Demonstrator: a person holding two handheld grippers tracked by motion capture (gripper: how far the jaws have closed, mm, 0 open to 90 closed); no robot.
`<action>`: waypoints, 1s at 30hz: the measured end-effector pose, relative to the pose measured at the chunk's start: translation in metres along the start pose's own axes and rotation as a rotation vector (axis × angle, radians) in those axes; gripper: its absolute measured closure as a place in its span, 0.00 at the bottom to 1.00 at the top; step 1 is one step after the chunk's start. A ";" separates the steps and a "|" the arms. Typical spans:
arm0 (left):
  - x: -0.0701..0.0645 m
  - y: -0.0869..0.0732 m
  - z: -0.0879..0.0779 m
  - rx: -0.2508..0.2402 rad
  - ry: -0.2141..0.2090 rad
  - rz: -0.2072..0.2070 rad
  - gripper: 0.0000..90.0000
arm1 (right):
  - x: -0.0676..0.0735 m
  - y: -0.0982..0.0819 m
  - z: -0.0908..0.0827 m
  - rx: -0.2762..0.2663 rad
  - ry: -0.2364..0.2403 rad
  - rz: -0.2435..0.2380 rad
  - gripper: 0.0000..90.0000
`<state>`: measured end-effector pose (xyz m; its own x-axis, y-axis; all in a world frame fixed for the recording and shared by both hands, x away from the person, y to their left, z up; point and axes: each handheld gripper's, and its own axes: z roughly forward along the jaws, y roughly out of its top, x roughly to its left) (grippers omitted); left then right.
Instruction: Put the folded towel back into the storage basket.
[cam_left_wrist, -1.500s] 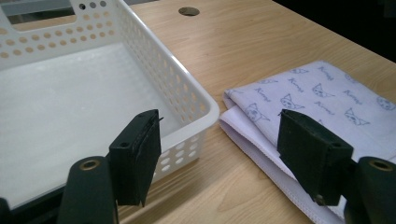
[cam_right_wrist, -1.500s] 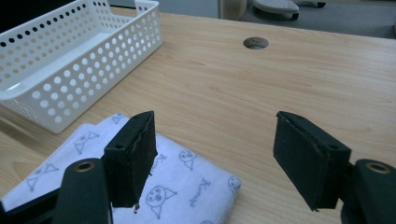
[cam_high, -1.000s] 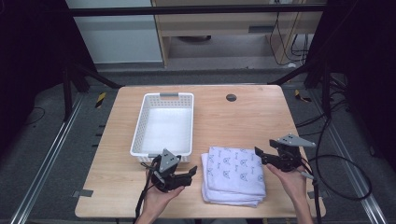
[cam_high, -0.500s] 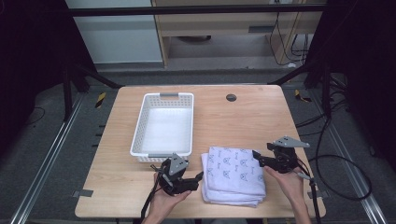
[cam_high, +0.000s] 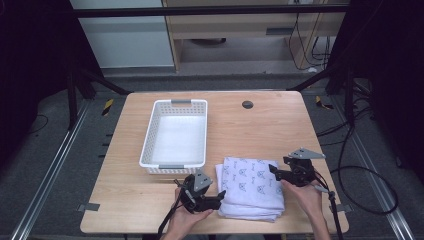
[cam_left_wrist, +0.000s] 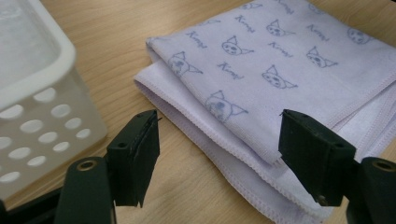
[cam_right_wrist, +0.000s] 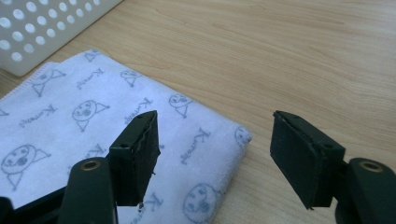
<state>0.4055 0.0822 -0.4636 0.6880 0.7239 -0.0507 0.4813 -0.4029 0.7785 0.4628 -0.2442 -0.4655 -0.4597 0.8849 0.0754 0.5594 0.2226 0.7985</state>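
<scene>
A: Nearest the table's front edge, the left gripper sits low at the near left corner of the folded towel stack. Its jaws are spread, nothing between the pads. In the left gripper view the stack's layered hem runs across the gap, not touched.

B: And the right gripper?

A: It is at the stack's right edge, a little farther back. Its jaws have just been closing a bit but stand apart, and the right gripper view shows the towel's rounded corner lying between them, not pinched.

B: So which step is this?

A: I judge it the approach before a grasp: both grippers line up on opposite sides of the lilac cloth with the cat-face print.

B: What does the next move need?

A: Each lower jaw probably has to slip under the layer wanted, then close on the hem. Catching several layers looks like the risk.

B: Beyond the towels?

A: The white perforated basket stands empty just behind the stack, touching nothing, on the wooden table.
</scene>
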 end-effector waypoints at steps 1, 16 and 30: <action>-0.001 0.000 0.001 0.005 0.001 0.005 0.31 | 0.000 -0.001 0.001 0.008 -0.003 0.000 0.37; -0.007 -0.005 0.024 0.058 0.006 -0.007 0.28 | -0.001 -0.008 0.012 0.053 0.000 0.008 0.40; -0.009 -0.011 0.037 0.093 -0.002 -0.007 0.25 | -0.001 -0.014 0.023 0.106 0.011 0.012 0.42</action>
<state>0.4141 0.0589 -0.4950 0.6852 0.7261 -0.0573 0.5347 -0.4480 0.7165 0.4718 -0.2386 -0.4905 -0.4599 0.8832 0.0920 0.6344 0.2543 0.7300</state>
